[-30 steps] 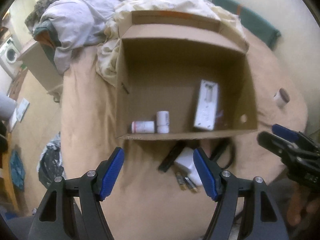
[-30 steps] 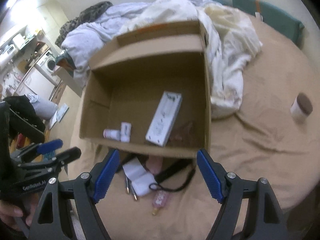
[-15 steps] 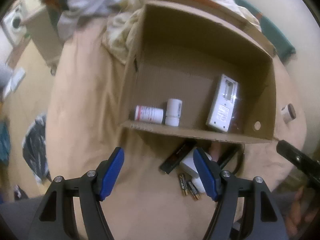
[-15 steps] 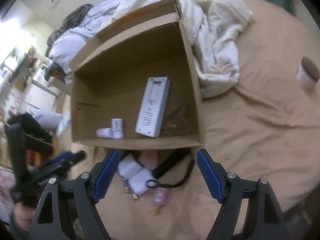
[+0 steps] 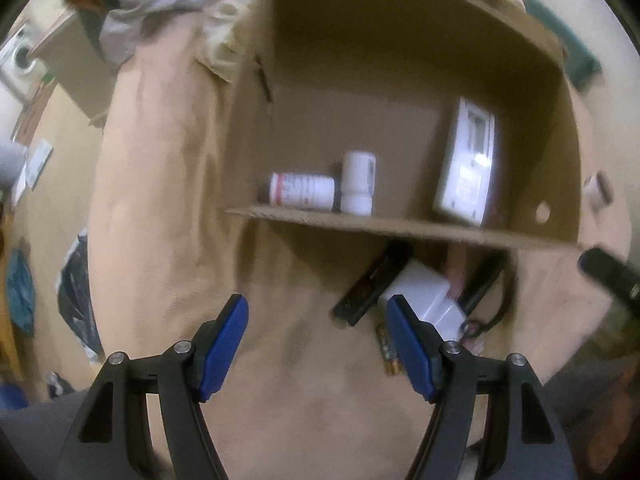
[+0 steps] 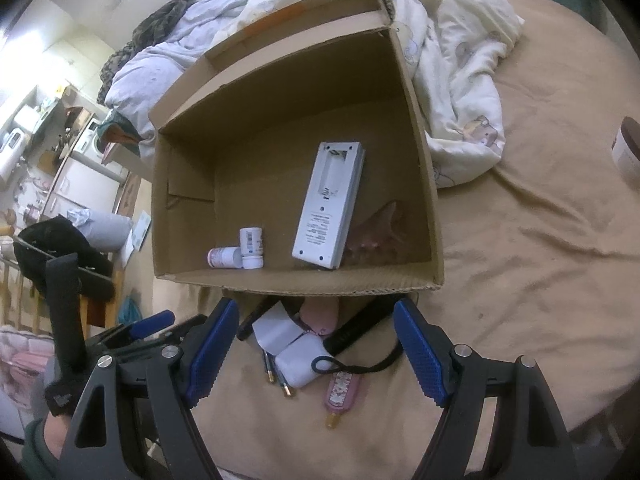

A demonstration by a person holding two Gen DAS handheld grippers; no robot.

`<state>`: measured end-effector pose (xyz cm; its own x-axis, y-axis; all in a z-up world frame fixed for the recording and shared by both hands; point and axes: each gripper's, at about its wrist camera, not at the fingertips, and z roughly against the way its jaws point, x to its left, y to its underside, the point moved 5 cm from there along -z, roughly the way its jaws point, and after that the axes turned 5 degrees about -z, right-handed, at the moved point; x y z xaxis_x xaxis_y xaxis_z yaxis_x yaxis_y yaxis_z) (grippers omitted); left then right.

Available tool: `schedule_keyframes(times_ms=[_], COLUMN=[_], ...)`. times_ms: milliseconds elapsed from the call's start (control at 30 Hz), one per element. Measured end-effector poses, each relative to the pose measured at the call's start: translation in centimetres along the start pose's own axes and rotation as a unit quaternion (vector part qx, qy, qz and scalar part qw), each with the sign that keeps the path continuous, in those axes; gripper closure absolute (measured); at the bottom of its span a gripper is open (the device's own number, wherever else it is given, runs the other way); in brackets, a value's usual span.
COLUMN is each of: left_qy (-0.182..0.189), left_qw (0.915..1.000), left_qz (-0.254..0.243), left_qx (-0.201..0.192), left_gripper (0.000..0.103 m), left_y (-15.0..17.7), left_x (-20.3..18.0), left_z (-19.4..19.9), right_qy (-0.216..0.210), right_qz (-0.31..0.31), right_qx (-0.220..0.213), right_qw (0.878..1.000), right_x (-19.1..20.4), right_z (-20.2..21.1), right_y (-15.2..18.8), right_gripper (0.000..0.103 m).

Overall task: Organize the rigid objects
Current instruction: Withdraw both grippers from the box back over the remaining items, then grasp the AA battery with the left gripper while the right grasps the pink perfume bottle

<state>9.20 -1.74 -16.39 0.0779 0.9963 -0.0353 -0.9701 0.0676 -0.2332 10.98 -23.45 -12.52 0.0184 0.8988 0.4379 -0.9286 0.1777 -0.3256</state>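
The cardboard box (image 6: 420,184) stands on a bed with a tan sheet (image 6: 540,240), and rumpled bedding (image 6: 452,80) lies behind it. Inside the box there are already a white remote control (image 6: 328,204), lying face down, one pill bottle (image 6: 251,247) standing upright and a second pill bottle (image 6: 224,257) on its side, touching it. I judge the task as partly done.

Still outside, just in front of the box wall, lie two white adapter blocks (image 6: 288,344), a black flat device (image 5: 374,284), a black strap (image 6: 360,364), a pink case (image 6: 342,390) and two batteries (image 6: 276,372). A small jar (image 6: 628,148) sits well apart at the right.

The left gripper (image 5: 318,344) and the right gripper (image 6: 316,354) are both spread wide and hold nothing, above this pile.

The pile is partly hidden under the box edge, and the left view is blurred. A brownish thing beside the remote I cannot identify.
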Motion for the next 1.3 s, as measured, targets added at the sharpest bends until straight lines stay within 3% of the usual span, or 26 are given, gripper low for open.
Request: schedule_keyframes(times_ms=[100,200,333,600,633,667,733,833,1000,1167,1300], left_qy=[0.003,0.040,0.094,0.071,0.069,0.071,0.079,0.065,0.078,0.063,0.087], left_qw=[0.9995,0.9970,0.9905,0.9921,0.9922,0.9918,0.9909,0.9921,0.9890,0.9937,0.9911], left_qz=[-0.022,-0.029,0.021,0.009,0.006,0.001,0.005,0.017,0.015,0.012,0.041], left_qx=[0.021,0.060,0.098,0.103,0.103,0.106,0.109,0.106,0.125,0.092,0.092], left_gripper=[0.035,0.052,0.066,0.076,0.081,0.094,0.099,0.100,0.100,0.100,0.097], left_y=[0.9,1.9,2.3,2.5,2.5,2.7,2.7,2.5,3.0,2.7,2.7], left_x=[-1.0,-2.4,-2.9,-3.0,-3.0,-3.2,-3.2,-2.1,-1.9,-2.5,-2.1], left_z=[-1.4,-3.4,-5.5,-6.1,-6.1,-6.0,-5.7,-5.2,-6.3,-4.6,-4.3], right_qy=[0.000,-0.002,0.001,0.008,0.008,0.009,0.011,0.014,0.029,0.043,0.049], right_qz=[-0.007,-0.006,0.000,-0.002,-0.002,0.000,0.004,0.006,0.004,0.015,0.021], right_qx=[0.003,0.004,0.003,0.002,0.003,0.003,0.004,0.006,0.044,0.066,0.064], right_qw=[1.000,1.000,1.000,1.000,1.000,1.000,1.000,1.000,0.999,0.997,0.997], right_x=[-0.3,-0.1,0.1,-0.2,-0.2,-0.1,0.0,-0.1,-0.7,-0.9,-1.0], right_z=[-0.1,-0.1,-0.1,-0.1,-0.1,-0.2,-0.2,-0.4,-1.7,-2.5,-2.4], right_y=[-0.1,0.0,0.1,0.0,0.0,0.0,0.0,0.1,0.9,1.8,1.9], right_gripper=[0.019,0.019,0.019,0.019,0.019,0.019,0.019,0.019,0.019,0.019,0.019])
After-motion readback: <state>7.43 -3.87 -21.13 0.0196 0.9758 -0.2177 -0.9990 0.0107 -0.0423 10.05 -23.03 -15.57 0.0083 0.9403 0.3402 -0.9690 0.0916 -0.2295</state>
